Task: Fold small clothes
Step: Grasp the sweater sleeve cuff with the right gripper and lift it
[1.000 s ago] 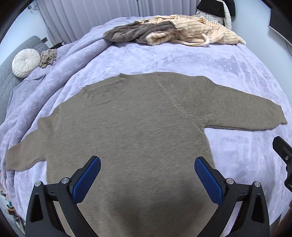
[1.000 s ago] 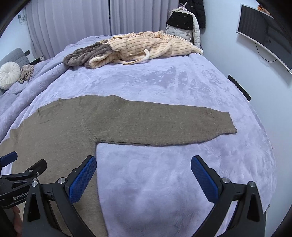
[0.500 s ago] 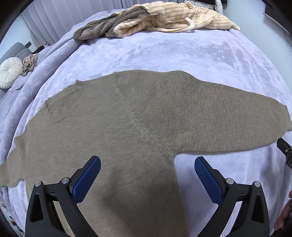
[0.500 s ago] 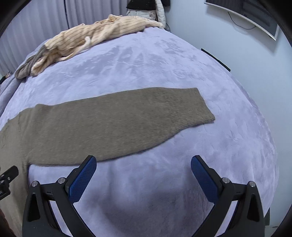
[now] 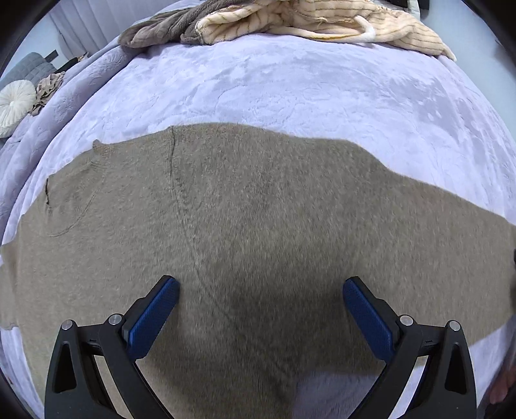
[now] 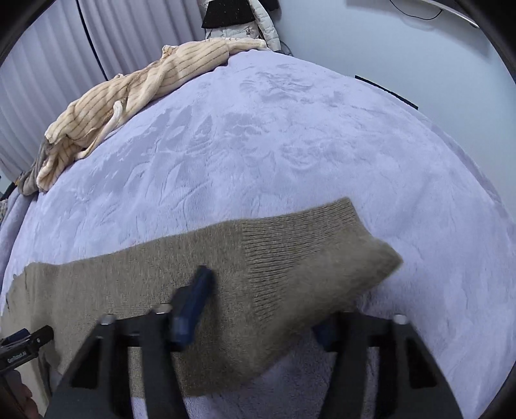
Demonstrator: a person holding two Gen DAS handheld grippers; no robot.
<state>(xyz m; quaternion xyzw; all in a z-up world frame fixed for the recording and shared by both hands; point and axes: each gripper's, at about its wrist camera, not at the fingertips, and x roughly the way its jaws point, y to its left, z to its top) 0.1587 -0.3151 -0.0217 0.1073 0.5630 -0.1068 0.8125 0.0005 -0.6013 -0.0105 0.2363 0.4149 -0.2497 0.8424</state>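
A taupe knit sweater (image 5: pixel 258 209) lies flat on the lilac bed cover (image 5: pixel 290 90). My left gripper (image 5: pixel 258 283) hangs open just above the sweater where the right sleeve joins the body, nothing between its blue pads. In the right wrist view the sleeve (image 6: pixel 290 258) runs across the cover to its ribbed cuff. My right gripper (image 6: pixel 262 299) is closing on that sleeve near the cuff: one blue finger (image 6: pixel 193 299) lies on top of the knit, the other is hidden under the bunched, raised cuff. Part of the left gripper (image 6: pixel 22 345) shows at the lower left.
A cream striped garment (image 5: pixel 322 22) and a grey-brown one (image 5: pixel 161 29) are heaped at the far end of the bed. A round white cushion (image 5: pixel 14 103) sits on a grey sofa to the left. The wall (image 6: pixel 403 42) runs close along the bed's right side.
Both grippers sank toward the sweater. The left slid right from the body to the sleeve joint. The right travelled out to the cuff, and its jaws went from wide apart to narrowed on the sleeve.
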